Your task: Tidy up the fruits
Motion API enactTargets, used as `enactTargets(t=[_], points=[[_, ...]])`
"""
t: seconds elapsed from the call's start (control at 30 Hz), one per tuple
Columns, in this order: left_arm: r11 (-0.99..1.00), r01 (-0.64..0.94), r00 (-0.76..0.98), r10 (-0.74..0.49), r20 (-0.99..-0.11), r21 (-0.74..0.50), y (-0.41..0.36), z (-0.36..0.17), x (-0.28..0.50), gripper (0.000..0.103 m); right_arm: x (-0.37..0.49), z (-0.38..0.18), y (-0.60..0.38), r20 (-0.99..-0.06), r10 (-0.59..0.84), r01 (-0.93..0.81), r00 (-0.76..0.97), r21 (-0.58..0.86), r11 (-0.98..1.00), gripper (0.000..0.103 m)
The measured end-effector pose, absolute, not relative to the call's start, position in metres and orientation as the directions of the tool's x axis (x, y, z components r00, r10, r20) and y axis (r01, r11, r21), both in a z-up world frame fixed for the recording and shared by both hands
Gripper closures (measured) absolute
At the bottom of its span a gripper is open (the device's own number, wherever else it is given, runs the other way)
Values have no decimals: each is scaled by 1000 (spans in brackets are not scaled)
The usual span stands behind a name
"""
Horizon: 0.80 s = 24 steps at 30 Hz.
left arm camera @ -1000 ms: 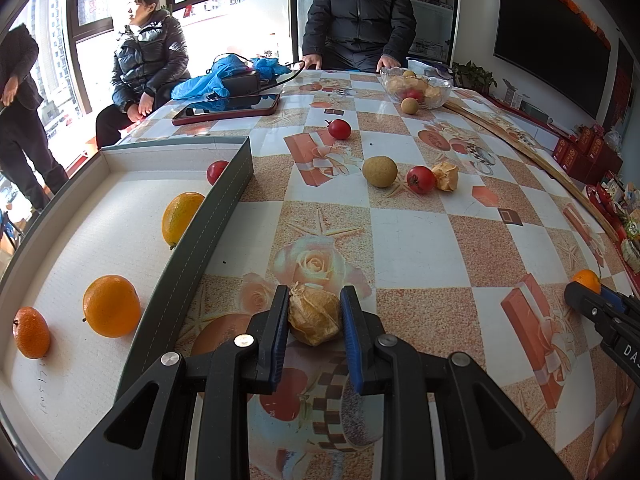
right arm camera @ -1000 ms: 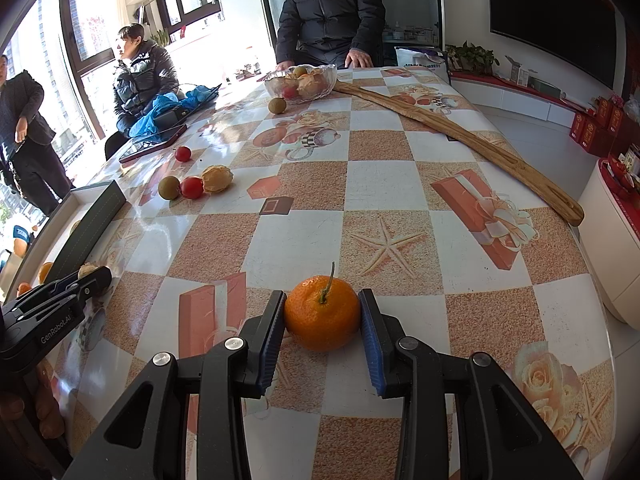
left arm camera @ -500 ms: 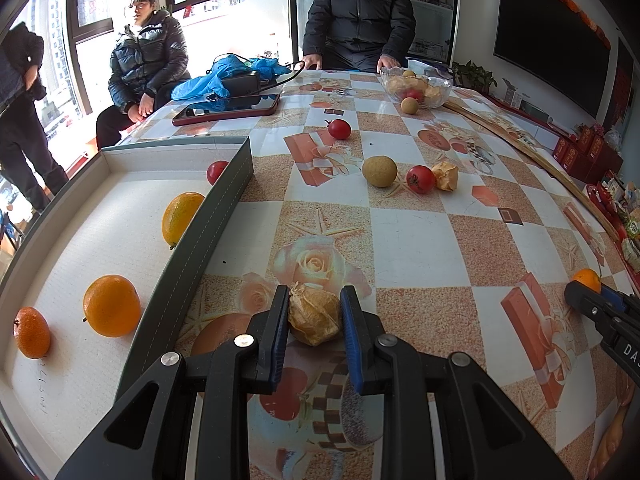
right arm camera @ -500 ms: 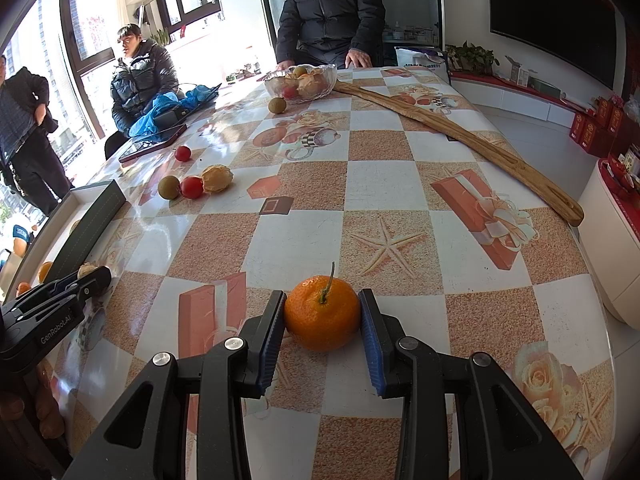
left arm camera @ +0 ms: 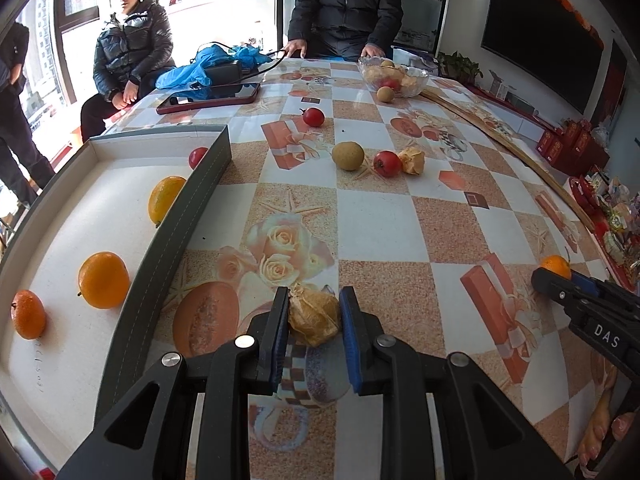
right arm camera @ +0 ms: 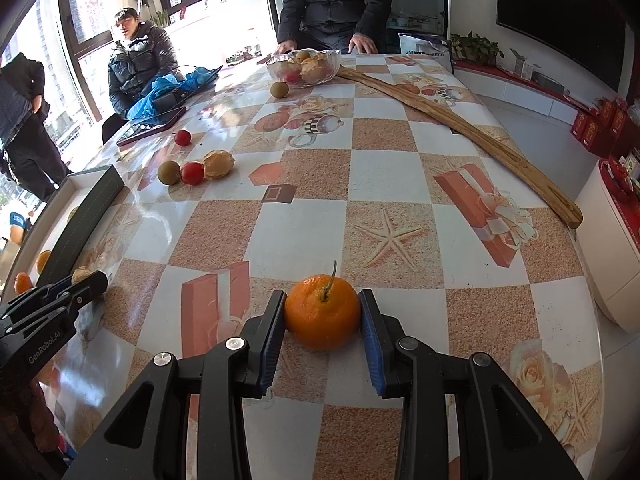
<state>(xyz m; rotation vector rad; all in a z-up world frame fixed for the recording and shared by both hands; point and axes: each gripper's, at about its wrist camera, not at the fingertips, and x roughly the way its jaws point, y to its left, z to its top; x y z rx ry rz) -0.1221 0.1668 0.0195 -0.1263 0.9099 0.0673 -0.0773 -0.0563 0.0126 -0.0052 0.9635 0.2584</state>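
My left gripper [left arm camera: 314,300] is shut on a papery tan husk fruit [left arm camera: 314,314], low over the patterned table, just right of the tray's dark wall [left arm camera: 180,232]. The white tray holds three oranges [left arm camera: 103,280] and a red tomato [left arm camera: 197,156]. My right gripper [right arm camera: 322,300] is shut on a stemmed orange [right arm camera: 322,312] that sits at the table's near right part. Each gripper shows at the edge of the other's view: the right one [left arm camera: 560,284], the left one [right arm camera: 86,280].
Mid-table lie a brown round fruit [left arm camera: 348,155], a red tomato [left arm camera: 387,163], another husk fruit [left arm camera: 412,161] and a lone tomato [left arm camera: 313,117]. A glass fruit bowl [left arm camera: 394,76], a phone [left arm camera: 208,98] and a long wooden stick [right arm camera: 460,128] lie farther back. People sit and stand around the table's far and left sides.
Both grips hold as before. The left view has tipped slightly, so the table's far things sit a little higher and further left. The standing person at left has shifted.
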Motion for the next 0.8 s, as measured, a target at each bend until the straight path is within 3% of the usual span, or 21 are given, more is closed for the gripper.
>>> enactTargets(t=[0.17,0.43,0.57,0.8], points=[[980,-99,635,-70,-769,-171,178,52,-132,76,-73,24,-51,-828,246,-228,504,147,962,66],[956,-238,636,22,-771,-169,258,95,-136,76,-61,56,14,-819,353,-351,452,201,915,66],[931,-344,613,124,-780,-122,308,93,-142,76,-56,68,71,-812,434,-431,390,255,865,66],[883,-461,522,189,-832,-89,360,57,-149,76,-58,67,182,-817,515,-577,258,297,761,66]])
